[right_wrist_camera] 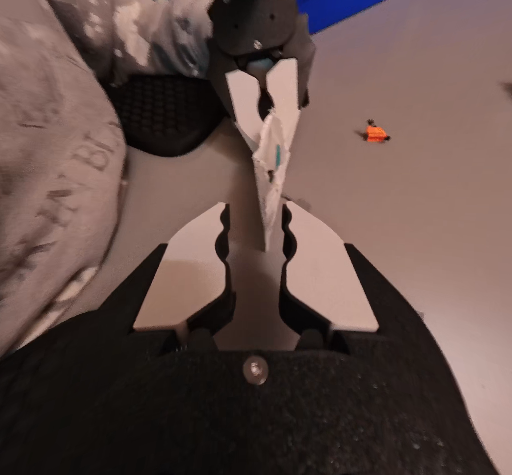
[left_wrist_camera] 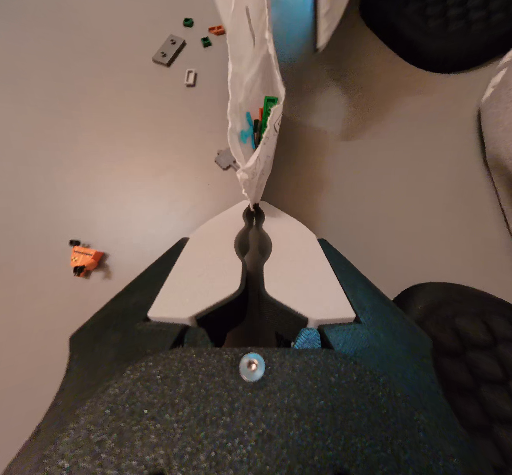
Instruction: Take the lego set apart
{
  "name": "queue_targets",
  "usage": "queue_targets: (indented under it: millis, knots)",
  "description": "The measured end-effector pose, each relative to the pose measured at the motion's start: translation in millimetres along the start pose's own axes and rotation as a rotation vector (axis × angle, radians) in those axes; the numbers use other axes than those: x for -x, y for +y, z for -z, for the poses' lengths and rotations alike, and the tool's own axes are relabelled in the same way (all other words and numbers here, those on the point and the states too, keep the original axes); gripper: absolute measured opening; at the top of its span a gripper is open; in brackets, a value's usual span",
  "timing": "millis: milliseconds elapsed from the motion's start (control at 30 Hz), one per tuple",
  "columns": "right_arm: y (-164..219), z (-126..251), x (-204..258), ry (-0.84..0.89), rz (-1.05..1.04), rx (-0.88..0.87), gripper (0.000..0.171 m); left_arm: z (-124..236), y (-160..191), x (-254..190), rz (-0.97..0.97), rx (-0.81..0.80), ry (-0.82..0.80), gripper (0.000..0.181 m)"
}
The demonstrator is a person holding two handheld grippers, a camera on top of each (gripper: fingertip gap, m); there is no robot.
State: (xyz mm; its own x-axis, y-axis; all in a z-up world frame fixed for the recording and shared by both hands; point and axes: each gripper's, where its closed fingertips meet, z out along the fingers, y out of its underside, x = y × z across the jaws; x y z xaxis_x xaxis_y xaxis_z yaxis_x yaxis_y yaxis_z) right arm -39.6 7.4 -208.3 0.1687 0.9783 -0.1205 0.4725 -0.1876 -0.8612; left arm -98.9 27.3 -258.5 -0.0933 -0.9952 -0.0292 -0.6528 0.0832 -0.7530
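The pale grey tabletop (left_wrist_camera: 97,157) lies mostly bare, with wide free room around the scattered pieces. The left gripper (left_wrist_camera: 254,206) is pinched closed on a corner of a crumpled white paper bag (left_wrist_camera: 249,73) holding green, orange and turquoise lego bits. The right gripper (right_wrist_camera: 255,206) stands wide apart, the bag's lower tip between its fingers, gripping nothing. Loose on the table: two green bricks, one grey plate (left_wrist_camera: 169,50), one white piece, one orange lego assembly (left_wrist_camera: 84,258).
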Motion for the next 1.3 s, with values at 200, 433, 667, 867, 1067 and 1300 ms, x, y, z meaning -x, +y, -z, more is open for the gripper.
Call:
queue_targets:
  millis: [200,433,667,867,1067,1300]
  knots:
    - [5,-1,2,0.011,0.025,-0.04,0.0,-3,-8,-15,-0.044,-0.043,0.075,0.006]
    - [15,14,14,-0.031,0.069,-0.028,0.0,18,-17,30,0.049,-0.033,0.014,0.019]
    - [18,22,16,-0.005,0.076,-0.026,0.0,-32,-20,24,0.079,0.281,0.074,0.023]
    - [23,28,16,0.008,0.07,-0.025,0.0,-38,-18,25,0.092,0.404,0.002,0.018]
    - [24,30,16,0.027,0.076,-0.029,0.0,-37,-17,25,0.06,0.464,-0.022,0.017]
    - [22,29,13,0.052,0.08,-0.041,0.0,-6,-48,34,0.106,0.235,-0.037,0.017]
